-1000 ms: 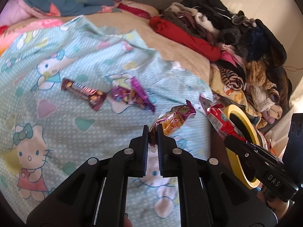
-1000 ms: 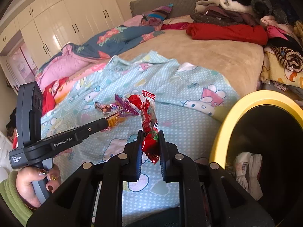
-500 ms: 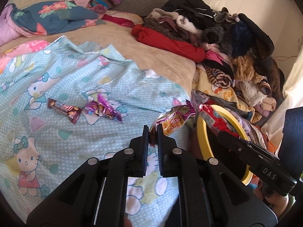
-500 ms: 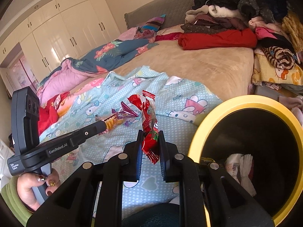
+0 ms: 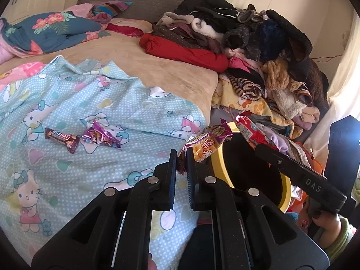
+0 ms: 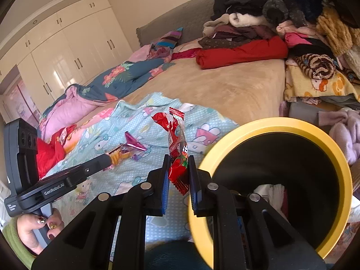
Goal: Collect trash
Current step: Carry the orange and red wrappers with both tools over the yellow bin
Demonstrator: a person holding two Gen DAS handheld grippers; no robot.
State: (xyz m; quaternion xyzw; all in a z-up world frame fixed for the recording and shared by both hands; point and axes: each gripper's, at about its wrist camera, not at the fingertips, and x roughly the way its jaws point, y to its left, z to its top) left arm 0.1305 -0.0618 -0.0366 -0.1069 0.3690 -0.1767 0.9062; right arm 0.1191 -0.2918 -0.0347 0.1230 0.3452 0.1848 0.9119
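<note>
While both grippers' jaws are clamped on crinkly snack wrappers, the left gripper on an orange-and-purple wrapper, the right gripper on a red wrapper beside the yellow-rimmed black bin, either light wrapper might flutter past the rim if released short of the opening.

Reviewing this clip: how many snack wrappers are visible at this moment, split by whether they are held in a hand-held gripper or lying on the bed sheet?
Held: 2, orange and purple wrapper in left hand-held gripper, red wrapper in right hand-held gripper
Lying on the sheet: 2, brown bar wrapper, purple wrapper
Total: 4
</note>
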